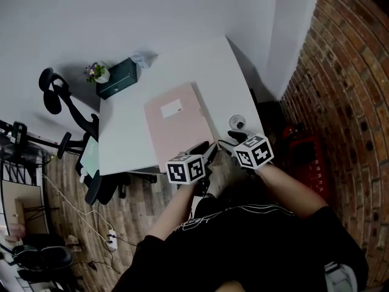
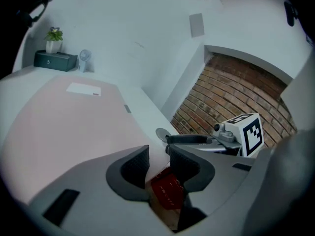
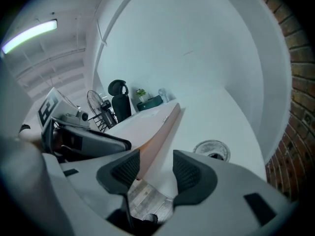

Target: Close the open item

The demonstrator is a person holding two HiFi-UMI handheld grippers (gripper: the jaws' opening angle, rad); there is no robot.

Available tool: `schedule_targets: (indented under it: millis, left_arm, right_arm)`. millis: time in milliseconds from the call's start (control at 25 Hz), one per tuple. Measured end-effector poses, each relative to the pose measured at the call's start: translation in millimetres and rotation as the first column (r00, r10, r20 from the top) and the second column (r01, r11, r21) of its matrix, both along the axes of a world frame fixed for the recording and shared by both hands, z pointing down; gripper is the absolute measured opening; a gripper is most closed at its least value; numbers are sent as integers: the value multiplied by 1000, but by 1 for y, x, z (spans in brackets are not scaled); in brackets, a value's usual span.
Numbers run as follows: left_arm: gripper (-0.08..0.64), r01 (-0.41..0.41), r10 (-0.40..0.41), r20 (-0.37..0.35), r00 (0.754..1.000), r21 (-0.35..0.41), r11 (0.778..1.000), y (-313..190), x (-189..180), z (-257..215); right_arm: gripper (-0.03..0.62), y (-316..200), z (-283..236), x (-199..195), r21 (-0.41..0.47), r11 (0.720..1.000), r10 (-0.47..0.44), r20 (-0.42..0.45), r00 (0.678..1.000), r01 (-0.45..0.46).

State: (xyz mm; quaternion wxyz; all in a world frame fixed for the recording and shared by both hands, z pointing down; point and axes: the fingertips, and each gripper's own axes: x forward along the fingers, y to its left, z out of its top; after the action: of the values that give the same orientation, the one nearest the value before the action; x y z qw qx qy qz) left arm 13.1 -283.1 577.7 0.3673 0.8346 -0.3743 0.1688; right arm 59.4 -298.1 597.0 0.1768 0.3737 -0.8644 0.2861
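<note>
Left hand-held gripper (image 2: 157, 167) and right hand-held gripper (image 3: 155, 173) are being held open, gripping nothing, at the near edge of the surface (image 1: 206, 66). Pink folder (image 1: 179, 126) is lying flat there, seemingly closed; only withdrawal is judged remaining.

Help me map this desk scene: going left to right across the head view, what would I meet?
Chair → box → folder → glass → brick wall
</note>
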Motion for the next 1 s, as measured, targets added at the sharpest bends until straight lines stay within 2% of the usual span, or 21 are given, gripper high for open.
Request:
schedule_targets:
  millis: [120,200,280,360,480,560,640,720,840,960,1000]
  left_arm:
    - [148,-21,21,19,1000,-7,1000,2,3,2]
    - [153,-48,47,-16,999,-27,999,5,8,2]
    - [202,-73,70,-61,996,-49,996,10,12,2]
    - [227,-83,80,-60,995,-53,995,11,11,2]
    - [242,-91,87,-54,995,-61,994,12,9,-3]
    - [242,-102,97,-85,992,-58,993,16,9,-9]
    - [242,-114,108,-132,985,-38,993,21,7,-19]
    - [239,-118,116,-168,979,2,993,28,2,-35]
    - [196,-108,119,-177,977,73,992,38,-8,-64]
    - [131,-102,127,-159,979,155,983,58,-20,-97]
    - [102,-105,134,-150,980,183,977,66,-24,-108]
  right_arm:
    - [212,-2,-3,10,14,1000,9,-9,1000,-9]
    - [212,-2,-4,17,15,1000,16,-6,1000,-16]
    - [212,0,-6,22,9,1000,24,5,1000,-24]
    - [212,4,-12,24,7,1000,25,21,999,-25]
    - [209,11,-29,23,15,1000,15,73,997,-16]
    - [204,18,-48,22,11,1000,18,150,988,-20]
    - [193,26,-70,19,9,999,31,243,970,-34]
    - [162,36,-92,16,23,999,33,297,954,-42]
    - [107,54,-117,9,68,997,9,306,952,-31]
    - [56,81,-136,-5,117,993,-65,278,959,33]
    - [16,90,-142,-10,129,990,-86,276,957,52]
